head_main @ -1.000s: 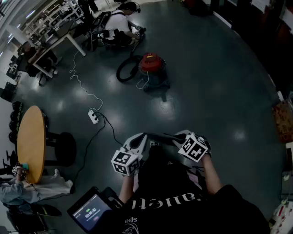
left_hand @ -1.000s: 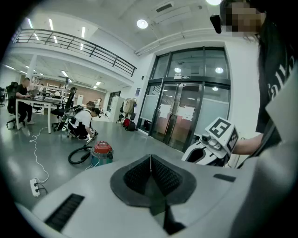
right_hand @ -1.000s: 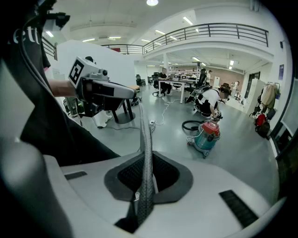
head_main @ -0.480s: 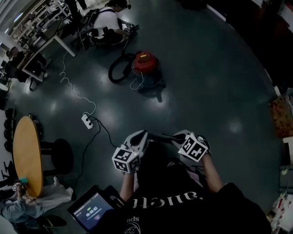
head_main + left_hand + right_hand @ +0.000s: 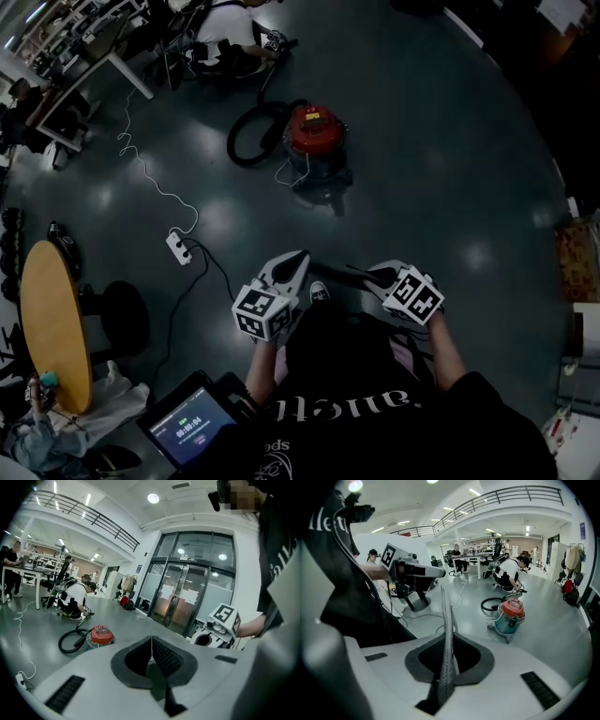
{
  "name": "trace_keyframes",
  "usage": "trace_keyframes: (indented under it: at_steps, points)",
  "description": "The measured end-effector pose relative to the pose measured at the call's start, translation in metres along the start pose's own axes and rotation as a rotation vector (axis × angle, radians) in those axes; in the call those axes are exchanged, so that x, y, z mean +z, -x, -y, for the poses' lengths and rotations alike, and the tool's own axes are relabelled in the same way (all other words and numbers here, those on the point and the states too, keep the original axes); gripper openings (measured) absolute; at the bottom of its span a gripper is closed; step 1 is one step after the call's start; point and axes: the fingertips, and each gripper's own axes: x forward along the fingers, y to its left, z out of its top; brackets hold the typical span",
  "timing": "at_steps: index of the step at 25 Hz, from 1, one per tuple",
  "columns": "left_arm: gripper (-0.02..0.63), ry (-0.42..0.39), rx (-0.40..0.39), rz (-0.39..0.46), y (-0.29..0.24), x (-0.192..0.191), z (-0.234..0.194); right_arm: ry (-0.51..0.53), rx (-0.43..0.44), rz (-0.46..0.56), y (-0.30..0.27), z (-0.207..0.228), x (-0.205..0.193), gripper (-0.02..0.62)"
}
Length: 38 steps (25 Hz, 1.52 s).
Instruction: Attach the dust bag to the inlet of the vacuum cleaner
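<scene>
Well ahead of both grippers, with a stretch of dark glossy floor between, stands the canister vacuum cleaner with the red lid and teal body. Its coiled black hose lies touching it on the left gripper's side. Beyond it, farther from you, a person in a white top crouches on the floor, near a long white desk.

Off to the outer side of your left gripper, a white power strip lies on the floor. A thin white cable snakes away from it towards that desk, and a black cable runs from it back towards you, passing close to the left gripper. Farther out on that side are a round wooden-topped desk and a black round stool just beside it. A tablet with a lit screen sits behind the left gripper, near your body. Your black-and-white shoe shows beneath the gap between the two grippers.

You hold both grippers side by side and near each other, pointing towards the vacuum cleaner. The left gripper's ribbed black pads are pressed flat together, clamped on nothing. The right gripper is the same, jaws fully together and holding only each other.
</scene>
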Motion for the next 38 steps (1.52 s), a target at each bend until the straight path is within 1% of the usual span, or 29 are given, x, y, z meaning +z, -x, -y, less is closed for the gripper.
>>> trace_keyframes:
  at_steps: [3,7,10,12,16,18,21,23,26,29,32,35,38]
  points:
    - [0.006,0.025,-0.024,0.004,-0.012,0.009,-0.008,-0.009,-0.011,-0.007,-0.004,0.023,0.013,0.041]
    - [0.006,0.026,-0.041,-0.054,-0.047,0.019,-0.035,0.011,-0.033,-0.055,-0.023,0.077,0.037,0.041]
    - [0.006,0.024,-0.038,-0.087,-0.074,0.019,-0.044,0.022,-0.020,-0.074,-0.034,0.108,0.039,0.041]
    - [0.006,0.030,-0.028,-0.089,-0.092,0.021,-0.051,0.024,-0.003,-0.081,-0.040,0.130,0.040,0.041]
    - [0.006,0.060,0.025,-0.088,-0.138,0.032,-0.075,0.033,0.056,-0.091,-0.054,0.183,0.044,0.041]
    - [0.006,0.074,0.065,-0.093,-0.162,0.037,-0.090,0.070,0.092,-0.098,-0.064,0.209,0.048,0.041]
    - [0.006,0.105,0.123,-0.084,-0.197,0.046,-0.109,0.133,0.144,-0.145,-0.078,0.247,0.050,0.041]
    - [0.006,0.125,0.146,-0.087,-0.219,0.048,-0.117,0.176,0.169,-0.168,-0.090,0.271,0.049,0.041]
    - [0.006,0.126,0.162,-0.110,-0.248,0.048,-0.129,0.222,0.190,-0.189,-0.111,0.304,0.046,0.041]
    - [0.006,0.123,0.164,-0.130,-0.269,0.052,-0.142,0.241,0.194,-0.207,-0.131,0.328,0.041,0.041]
    - [0.006,0.111,0.150,-0.145,-0.293,0.047,-0.165,0.231,0.179,-0.211,-0.159,0.355,0.031,0.041]
    - [0.006,0.089,0.132,-0.155,-0.317,0.034,-0.198,0.207,0.167,-0.212,-0.188,0.379,0.021,0.041]
    - [0.006,0.065,0.100,-0.173,-0.346,0.017,-0.236,0.190,0.174,-0.221,-0.217,0.397,0.013,0.041]
